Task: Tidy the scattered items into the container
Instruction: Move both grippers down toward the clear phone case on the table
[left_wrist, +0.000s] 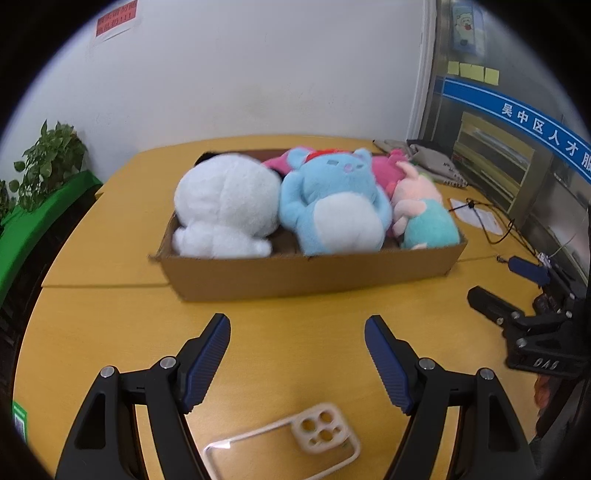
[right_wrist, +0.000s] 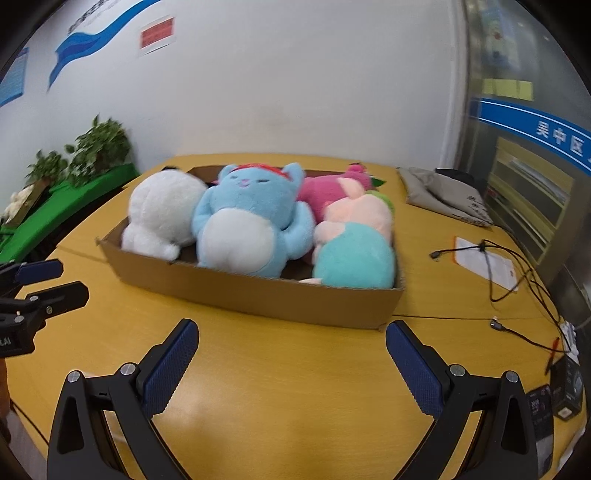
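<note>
A shallow cardboard box (left_wrist: 295, 275) (right_wrist: 258, 295) stands on the yellow table. In it lie a white plush (left_wrist: 225, 206) (right_wrist: 162, 214), a blue plush (left_wrist: 332, 206) (right_wrist: 247, 225), a pink plush (left_wrist: 384, 166) (right_wrist: 328, 188) behind, and a pale pink and mint plush (left_wrist: 424, 218) (right_wrist: 354, 243). My left gripper (left_wrist: 297, 328) is open and empty, in front of the box. My right gripper (right_wrist: 291, 336) is open and empty, also in front of the box. Each gripper shows in the other's view, the right one in the left wrist view (left_wrist: 509, 295) and the left one in the right wrist view (right_wrist: 48, 282).
A clear phone case (left_wrist: 288, 443) lies on the table between my left fingers, close to me. A grey bag (right_wrist: 443, 195), a paper sheet (right_wrist: 480, 262) and black cables (right_wrist: 517, 280) lie to the right. Small dark boxes (right_wrist: 565, 387) sit at the right edge. Plants (left_wrist: 48, 158) stand at left.
</note>
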